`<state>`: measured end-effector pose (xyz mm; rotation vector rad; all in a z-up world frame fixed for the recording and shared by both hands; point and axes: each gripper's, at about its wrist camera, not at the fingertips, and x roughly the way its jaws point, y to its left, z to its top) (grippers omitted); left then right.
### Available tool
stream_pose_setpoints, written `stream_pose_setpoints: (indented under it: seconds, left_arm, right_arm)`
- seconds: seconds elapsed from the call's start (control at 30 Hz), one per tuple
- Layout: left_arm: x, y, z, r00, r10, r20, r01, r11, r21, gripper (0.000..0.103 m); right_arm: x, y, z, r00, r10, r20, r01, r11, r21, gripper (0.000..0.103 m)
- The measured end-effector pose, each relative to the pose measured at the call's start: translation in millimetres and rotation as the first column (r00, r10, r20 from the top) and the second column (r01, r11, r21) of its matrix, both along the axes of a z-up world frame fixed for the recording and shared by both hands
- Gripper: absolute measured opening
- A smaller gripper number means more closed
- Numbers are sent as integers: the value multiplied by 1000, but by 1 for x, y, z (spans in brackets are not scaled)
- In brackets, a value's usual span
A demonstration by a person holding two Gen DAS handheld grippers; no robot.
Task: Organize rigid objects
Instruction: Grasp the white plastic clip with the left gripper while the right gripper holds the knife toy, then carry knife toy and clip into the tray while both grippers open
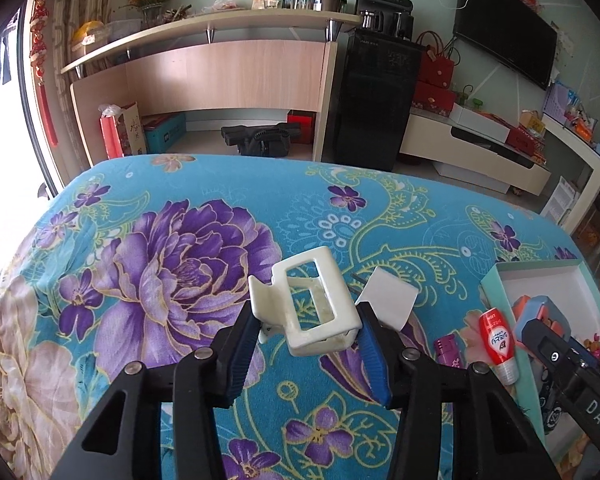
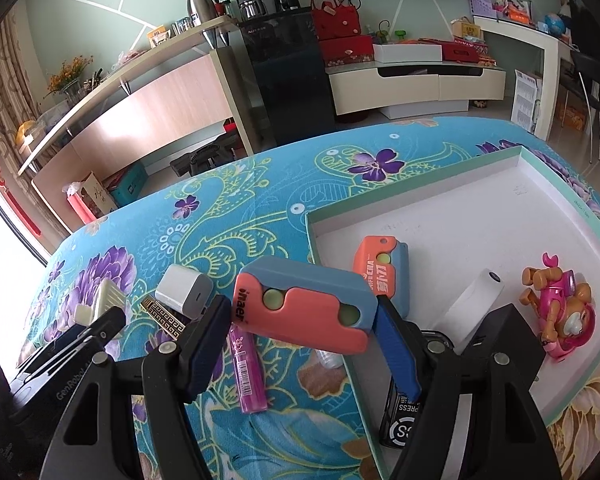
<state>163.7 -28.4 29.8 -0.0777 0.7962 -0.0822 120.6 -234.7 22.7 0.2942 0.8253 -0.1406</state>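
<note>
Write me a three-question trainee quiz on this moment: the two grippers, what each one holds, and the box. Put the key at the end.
1. True or false: the left gripper is shut on the white plastic holder.
2. What is clamped in the right gripper?
A. the pink lighter
B. the orange and blue case
C. the white charger
3. Fill in: the pink toy dog lies inside the shallow ____.

Key
1. True: both blue pads press its sides.
2. B: it is held at the box's near-left corner, partly over the flowered cloth.
3. Box: a second, smaller orange and blue case lies in it too.
</note>
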Motion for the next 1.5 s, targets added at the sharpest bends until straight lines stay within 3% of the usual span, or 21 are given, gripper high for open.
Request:
stream_pose_setpoints:
  seconds: [0.37,0.87,1.17,1.5]
  left_arm:
    - [-16,-52,33,985,-141,99,144,990,-16,52]
    - [-41,-170,32,909,-398,122,395,917,53,52]
    - [-42,-214,15,882,-462,94,457,887,68,52]
    - [-39,-226,3,876,-478,71,474,878,66,52]
  right_arm:
    - [-11,-54,13,993,-112,36,112,994,-6,73]
    - [-46,-148,28,936,-344,73,344,939,6,73]
    - [-66,-190,18,889,-455,47,456,890,-11,73]
    - [-68,-195,8,884,-467,18,467,884,-14,73]
